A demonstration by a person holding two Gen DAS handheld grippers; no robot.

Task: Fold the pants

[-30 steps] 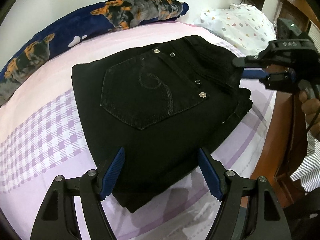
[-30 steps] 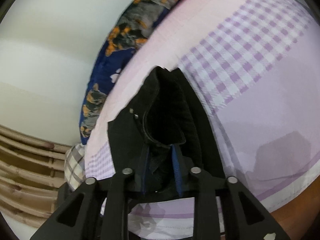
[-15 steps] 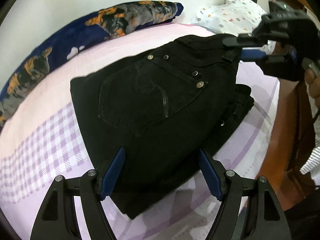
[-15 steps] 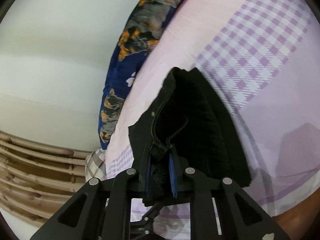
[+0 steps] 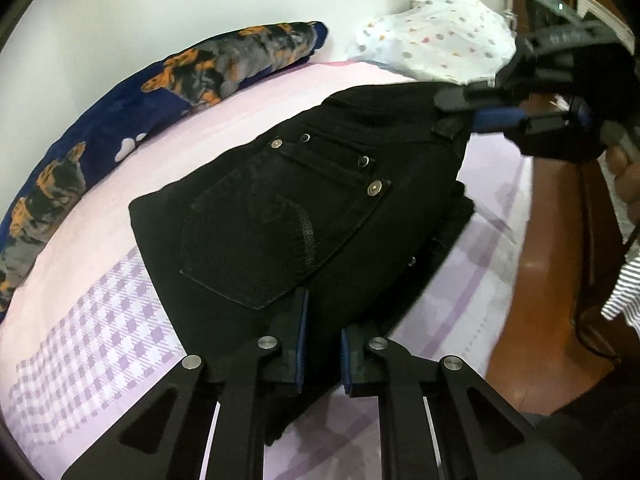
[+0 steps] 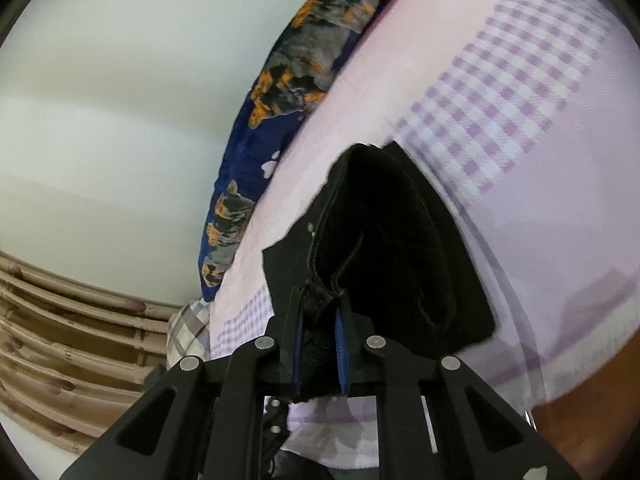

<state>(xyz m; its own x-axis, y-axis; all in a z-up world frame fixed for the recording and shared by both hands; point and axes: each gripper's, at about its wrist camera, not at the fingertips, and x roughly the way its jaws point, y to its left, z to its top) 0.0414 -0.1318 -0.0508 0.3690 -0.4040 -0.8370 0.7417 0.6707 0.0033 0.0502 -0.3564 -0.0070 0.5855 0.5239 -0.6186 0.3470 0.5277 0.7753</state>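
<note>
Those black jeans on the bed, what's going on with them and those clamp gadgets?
A person is folding the black denim jeans on a pink and lilac checked bedsheet, holding a two-finger gripper in each hand. The left gripper has just closed its fingers on the near edge of the fabric. The right gripper pinches the waistband end, which is raised off the sheet.

Under me lies a bed [image 5: 280, 92] with a pink sheet [image 6: 360, 92] that turns to purple check [image 5: 100, 344] nearer me. A long navy pillow [image 5: 132, 120] printed with orange and grey dogs runs along the pale wall [image 5: 180, 0]. A white spotted cloth bundle [image 5: 436, 48] sits at the far corner. Brown wood [image 5: 532, 300], perhaps the frame, edges the bed, and ridged tan slats [image 6: 60, 340] show beside it.
</note>
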